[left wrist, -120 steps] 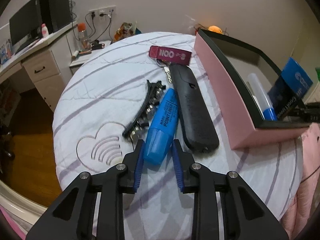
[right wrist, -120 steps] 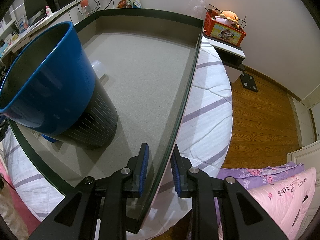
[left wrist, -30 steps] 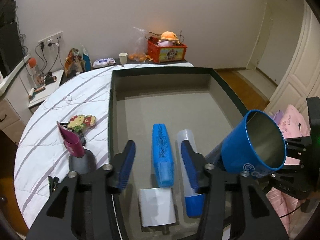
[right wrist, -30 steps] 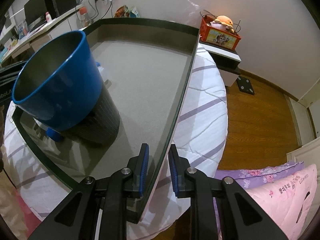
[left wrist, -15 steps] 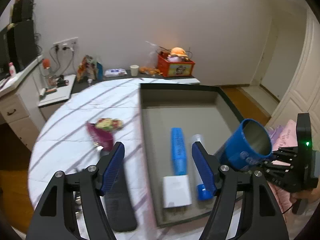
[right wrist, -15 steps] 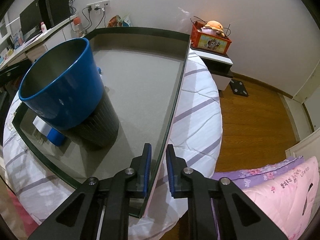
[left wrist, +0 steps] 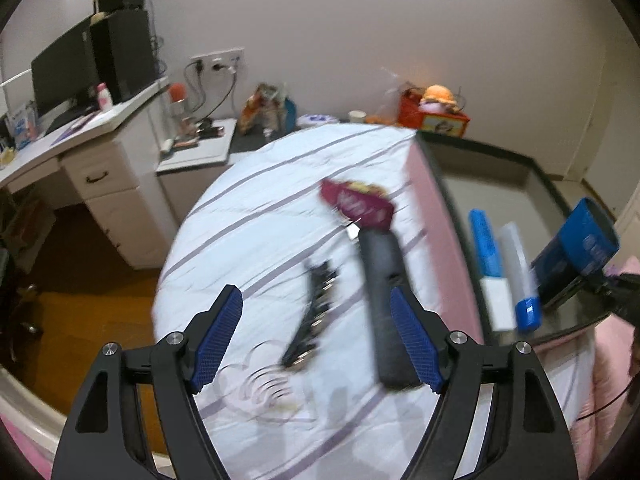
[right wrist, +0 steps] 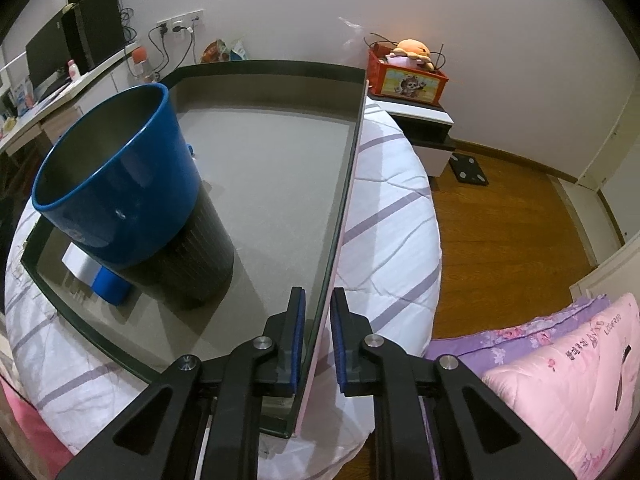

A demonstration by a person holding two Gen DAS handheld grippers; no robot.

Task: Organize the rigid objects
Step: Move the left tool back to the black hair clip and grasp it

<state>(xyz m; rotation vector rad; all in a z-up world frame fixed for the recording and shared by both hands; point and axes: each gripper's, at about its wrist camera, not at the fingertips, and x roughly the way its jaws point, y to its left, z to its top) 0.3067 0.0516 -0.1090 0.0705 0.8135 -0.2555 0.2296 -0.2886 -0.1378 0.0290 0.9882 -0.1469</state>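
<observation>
My left gripper [left wrist: 316, 300] hovers over the striped white bed cover [left wrist: 248, 216], jaws opening wide with nothing between them. Under it lie a black hair clip [left wrist: 314, 312] and a long black case [left wrist: 384, 304]; a maroon key tag [left wrist: 356, 204] sits beyond. The pink box [left wrist: 436, 220] to the right holds a blue marker [left wrist: 484, 240], a clear tube with a blue cap [left wrist: 518, 272], a white block [left wrist: 496, 304] and a tilted blue cup [left wrist: 580, 248]. My right gripper [right wrist: 319, 296] is shut on the box wall [right wrist: 344, 200], with the blue cup [right wrist: 120, 184] to its left.
A white desk [left wrist: 100, 152] with a monitor stands far left, a low cabinet [left wrist: 200, 152] beside it. A red toy box [right wrist: 404, 80] sits on a nightstand behind the bed. Wood floor [right wrist: 500, 220] and a pink quilt [right wrist: 568, 376] lie to the right.
My left gripper swung left from above the box to above the bed cover and opened wider, leaving the blue marker in the box. My right gripper's jaws narrowed onto the box wall.
</observation>
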